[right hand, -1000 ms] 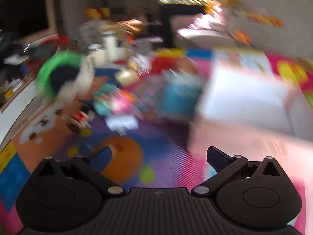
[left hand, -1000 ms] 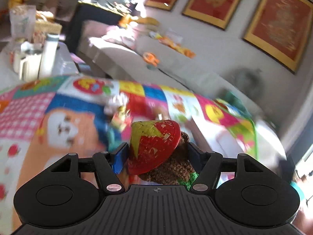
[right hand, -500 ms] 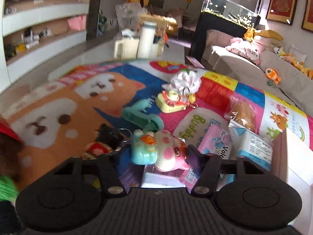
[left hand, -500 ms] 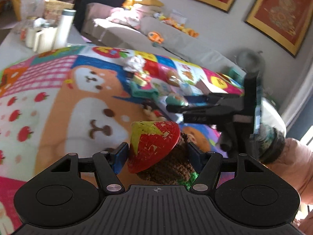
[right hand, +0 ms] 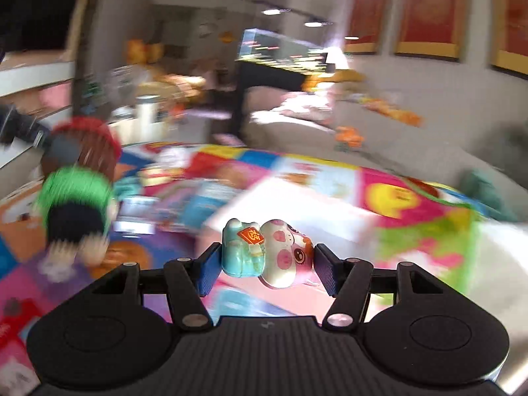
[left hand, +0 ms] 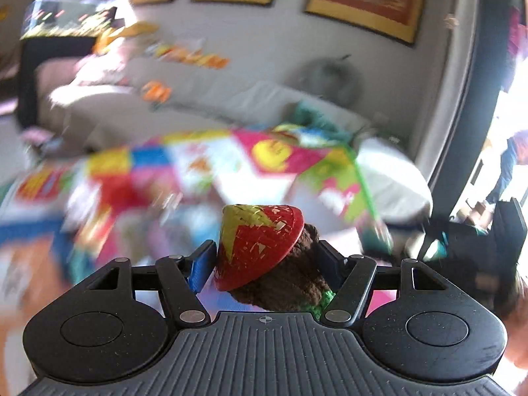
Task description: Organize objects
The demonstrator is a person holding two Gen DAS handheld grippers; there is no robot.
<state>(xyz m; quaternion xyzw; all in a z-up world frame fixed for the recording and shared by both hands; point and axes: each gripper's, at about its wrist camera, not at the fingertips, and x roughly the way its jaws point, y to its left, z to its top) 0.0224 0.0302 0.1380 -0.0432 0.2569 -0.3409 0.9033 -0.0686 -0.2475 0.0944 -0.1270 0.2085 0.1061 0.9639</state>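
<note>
My left gripper (left hand: 267, 260) is shut on a brown crocheted doll (left hand: 283, 283) that wears a red and yellow straw hat (left hand: 260, 241). The doll hangs above the colourful play mat (left hand: 274, 155). In the right wrist view the same doll (right hand: 76, 198) shows blurred at the left, with a green skirt. My right gripper (right hand: 267, 264) is shut on a pink and white pig toy (right hand: 283, 254) with a teal part, its blue pads pressing both sides. The pig is off the mat (right hand: 396, 198).
A white box (right hand: 297, 204) stands on the mat ahead of the pig, with several small toys and packets (right hand: 184, 198) blurred to its left. A grey sofa (left hand: 198, 99) with toys runs behind the mat. Framed pictures hang on the wall.
The right gripper, open and bare a second ago, closed on the pig toy and lifted it off the mat. The left gripper kept the doll while swinging and rising.
</note>
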